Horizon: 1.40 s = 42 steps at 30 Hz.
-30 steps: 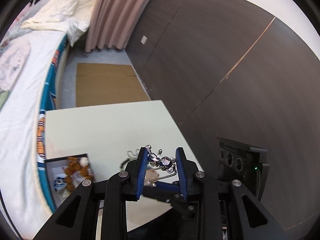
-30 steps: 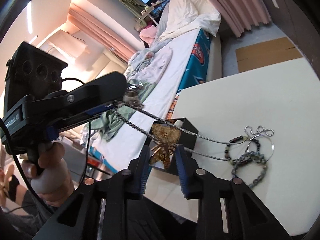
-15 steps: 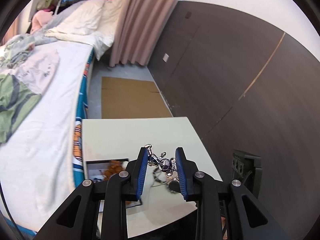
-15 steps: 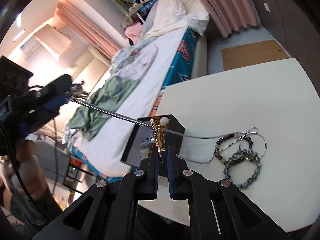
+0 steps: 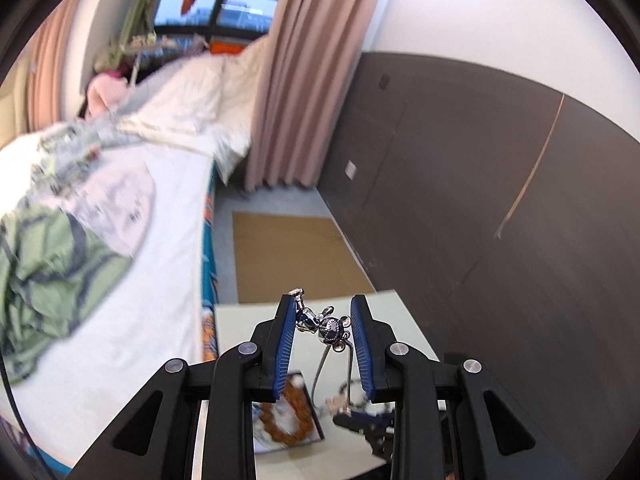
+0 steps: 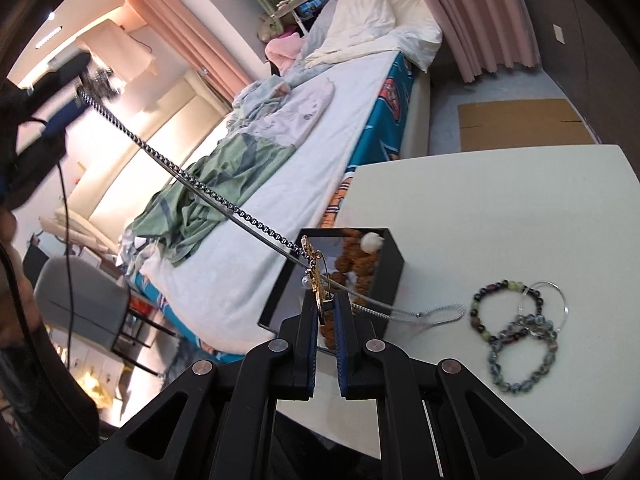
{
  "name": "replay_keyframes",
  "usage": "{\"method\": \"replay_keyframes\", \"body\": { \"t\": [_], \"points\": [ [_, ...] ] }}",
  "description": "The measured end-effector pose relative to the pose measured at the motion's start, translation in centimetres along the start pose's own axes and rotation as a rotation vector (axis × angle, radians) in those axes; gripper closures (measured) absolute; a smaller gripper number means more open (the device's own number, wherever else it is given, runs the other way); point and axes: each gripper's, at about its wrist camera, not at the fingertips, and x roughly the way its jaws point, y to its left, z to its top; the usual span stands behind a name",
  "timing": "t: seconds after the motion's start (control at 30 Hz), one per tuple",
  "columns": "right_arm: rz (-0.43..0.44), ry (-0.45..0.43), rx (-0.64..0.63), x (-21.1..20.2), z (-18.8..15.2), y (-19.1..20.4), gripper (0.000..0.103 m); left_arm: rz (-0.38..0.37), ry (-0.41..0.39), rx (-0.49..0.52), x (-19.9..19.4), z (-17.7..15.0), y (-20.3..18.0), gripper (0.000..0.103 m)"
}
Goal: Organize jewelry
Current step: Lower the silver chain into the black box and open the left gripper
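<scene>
Since a second ago the left gripper point(image 5: 322, 322) has swung upward, so that its view, which then looked down on most of the table point(image 6: 500, 208), now takes in bed, curtain and window, with only the near strip of tabletop showing; its fingers are clenched on the silver charm point(image 5: 326, 326) at one end of the chain point(image 6: 192, 180); meanwhile the right gripper point(image 6: 325, 312), whose fingers stood apart around the gold pendant point(image 6: 316, 280) a second ago, has closed and now grips that pendant edge-on; the chain, slack and looping before, runs taut from the pendant up to the left gripper at the top left of the right-hand view; I judge the necklace has been lifted and stretched between both hands, ready to be laid down somewhere tidy, likely the black box point(image 6: 394, 264) at the table's left edge, which already holds an orange bead string; three bead bracelets point(image 6: 516, 320) and a thin ring lie untouched near the right edge; a thinner silver cord point(image 6: 436, 314) trails from beside the pendant onto the table, and whether it belongs to the same necklace I cannot tell; the left view is blurred by motion, the box's inside is partly screened by the fingers, and the left gripper in the right view is a dark smear.
</scene>
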Motion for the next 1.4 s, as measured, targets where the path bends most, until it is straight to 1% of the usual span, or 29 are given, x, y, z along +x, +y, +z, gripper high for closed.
{"method": "replay_keyframes", "body": {
  "t": [0.03,0.17,0.27,0.4,0.5,0.57,0.63,0.7,0.77,0.8,0.83,0.93,1.03,1.2,1.23,1.27,1.3,1.37,1.4],
  "points": [
    [0.001,0.002,-0.004,0.1,0.0,0.2,0.094,0.019,-0.016,0.008,-0.5,0.4,0.0,0.074],
    [-0.017,0.035,-0.011,1.6,-0.3,0.7,0.094,0.048,-0.038,0.026,-1.1,1.4,0.2,0.074],
    [-0.019,0.058,-0.003,2.6,-0.3,0.7,0.094,0.058,-0.046,0.033,-1.4,1.9,0.2,0.074],
    [-0.031,0.067,-0.007,3.5,-0.2,1.1,0.094,0.064,-0.066,0.045,-2.0,3.0,0.1,0.074],
    [-0.055,0.075,0.02,4.1,-0.1,0.7,0.094,0.068,-0.086,0.056,-2.6,3.7,-0.2,0.074],
    [-0.088,0.111,0.053,4.7,-0.1,0.0,0.092,0.066,-0.086,0.07,-2.7,4.0,-0.6,0.074],
    [-0.076,0.145,0.087,5.0,-0.1,-0.5,0.092,0.071,-0.081,0.083,-2.5,3.9,-1.0,0.074],
    [-0.057,0.133,0.105,4.1,-0.1,-0.8,0.082,0.066,-0.065,0.092,-2.0,3.6,-1.2,0.074],
    [-0.057,0.099,0.096,2.9,0.0,-0.7,0.05,0.064,-0.048,0.099,-1.3,3.1,-1.4,0.074],
    [-0.059,0.082,0.092,2.2,0.1,-0.7,0.045,0.061,-0.038,0.099,-0.8,2.7,-1.4,0.074],
    [-0.056,0.071,0.091,1.7,0.1,-0.8,0.043,0.054,-0.027,0.096,-0.4,2.5,-1.4,0.074],
    [-0.058,0.061,0.106,0.6,0.1,-1.5,0.043,0.048,0.003,0.088,0.9,1.7,-1.5,0.074],
    [-0.097,0.059,0.123,-0.3,0.0,-2.6,0.043,0.049,0.032,0.089,2.0,1.1,-1.5,0.073],
    [-0.132,0.038,0.154,-2.4,-0.2,-4.3,0.043,0.093,0.121,0.056,4.8,-0.5,-0.9,0.072],
    [-0.139,0.034,0.16,-2.8,-0.2,-4.7,0.043,0.097,0.145,0.049,5.5,-1.0,-0.9,0.071],
    [-0.149,0.029,0.169,-3.4,-0.3,-5.1,0.043,0.091,0.175,0.041,6.3,-1.5,-0.8,0.061],
    [-0.158,0.023,0.178,-3.9,-0.5,-5.6,0.043,0.08,0.202,0.035,7.0,-2.2,-0.8,0.047],
    [-0.176,0.018,0.195,-4.5,-0.6,-6.4,0.042,0.075,0.224,0.034,8.0,-3.3,-1.0,0.03],
    [-0.185,0.017,0.204,-4.8,-0.8,-6.6,0.042,0.073,0.227,0.035,8.5,-3.9,-1.1,0.029]
  ]
}}
